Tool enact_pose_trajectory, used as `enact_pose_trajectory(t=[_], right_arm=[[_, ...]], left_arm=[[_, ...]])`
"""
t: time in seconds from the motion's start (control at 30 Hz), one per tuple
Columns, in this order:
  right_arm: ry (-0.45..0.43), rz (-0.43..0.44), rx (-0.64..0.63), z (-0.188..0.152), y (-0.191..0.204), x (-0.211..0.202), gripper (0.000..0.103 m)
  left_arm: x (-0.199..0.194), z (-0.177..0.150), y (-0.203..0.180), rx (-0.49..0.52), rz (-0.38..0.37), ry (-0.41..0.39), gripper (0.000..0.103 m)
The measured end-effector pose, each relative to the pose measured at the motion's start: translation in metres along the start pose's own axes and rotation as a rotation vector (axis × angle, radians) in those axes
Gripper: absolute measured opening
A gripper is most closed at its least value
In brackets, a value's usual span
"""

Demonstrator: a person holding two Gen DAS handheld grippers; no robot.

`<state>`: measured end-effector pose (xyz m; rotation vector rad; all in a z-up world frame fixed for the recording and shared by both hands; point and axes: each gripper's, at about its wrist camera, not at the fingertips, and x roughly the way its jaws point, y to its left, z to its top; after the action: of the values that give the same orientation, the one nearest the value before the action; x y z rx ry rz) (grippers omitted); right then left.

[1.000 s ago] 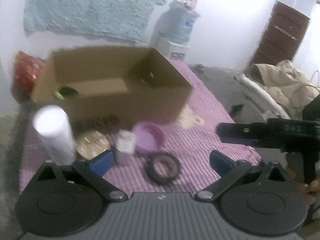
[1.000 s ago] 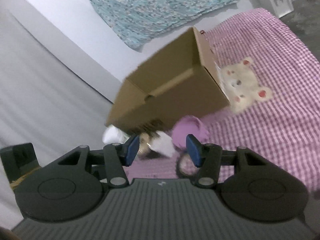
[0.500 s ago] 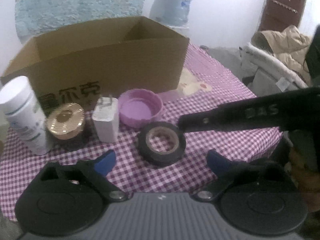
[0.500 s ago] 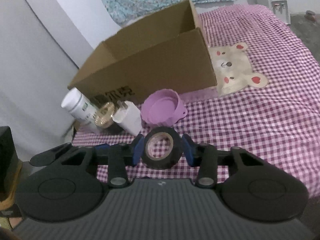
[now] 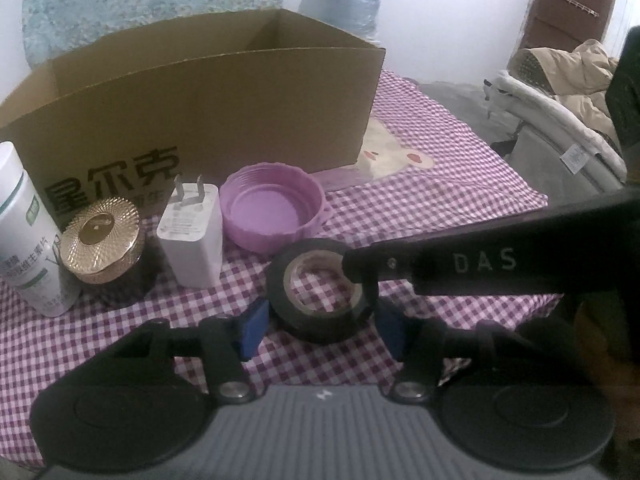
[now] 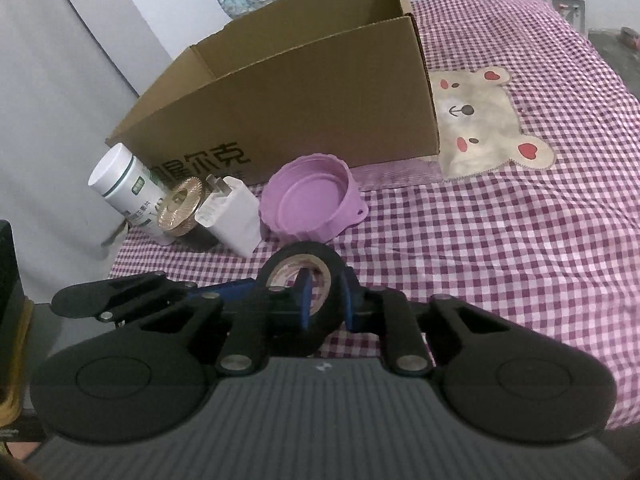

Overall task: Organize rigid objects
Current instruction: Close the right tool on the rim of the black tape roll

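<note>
A black tape roll lies flat on the purple checked cloth. My right gripper is shut on the roll's wall, one blue pad inside the hole and one outside. In the left wrist view its black finger reaches in from the right. My left gripper straddles the roll's near half. Its jaws are closing, with a thin gap still visible at the left pad. One left finger shows in the right wrist view.
An open cardboard box stands behind. In front of it stand a purple lid, a white charger plug, a gold-lidded jar and a white bottle. The cloth's edge runs close below the tape.
Both grippers came down onto the tape roll. The right jaws went from around the roll to shut on its wall. The left jaws narrowed from wide to just outside the roll.
</note>
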<state>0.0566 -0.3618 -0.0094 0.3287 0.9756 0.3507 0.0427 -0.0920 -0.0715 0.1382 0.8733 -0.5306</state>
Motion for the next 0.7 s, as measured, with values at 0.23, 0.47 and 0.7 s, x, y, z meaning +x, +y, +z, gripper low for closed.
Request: enact_pose_trajectory(t=[0.23,0.47,0.7], right_arm=[[0.028,0.03,0.003,-0.006,0.005,-0.004,0.011],[-0.013,-0.022,-0.001,-0.004,0.003,-0.018,0.022],[0.006,-0.015,0.01,0.0,-0.001,-0.006,0.03]], left_arm=[[-0.009,-0.007,-0.008,0.004,-0.035,0.013,0.056],[-0.021,-0.012,-0.013,0.039,-0.005,-0.026,0.073],[-0.004,-0.004,-0.011,0.037,-0.006,-0.008,0.073]])
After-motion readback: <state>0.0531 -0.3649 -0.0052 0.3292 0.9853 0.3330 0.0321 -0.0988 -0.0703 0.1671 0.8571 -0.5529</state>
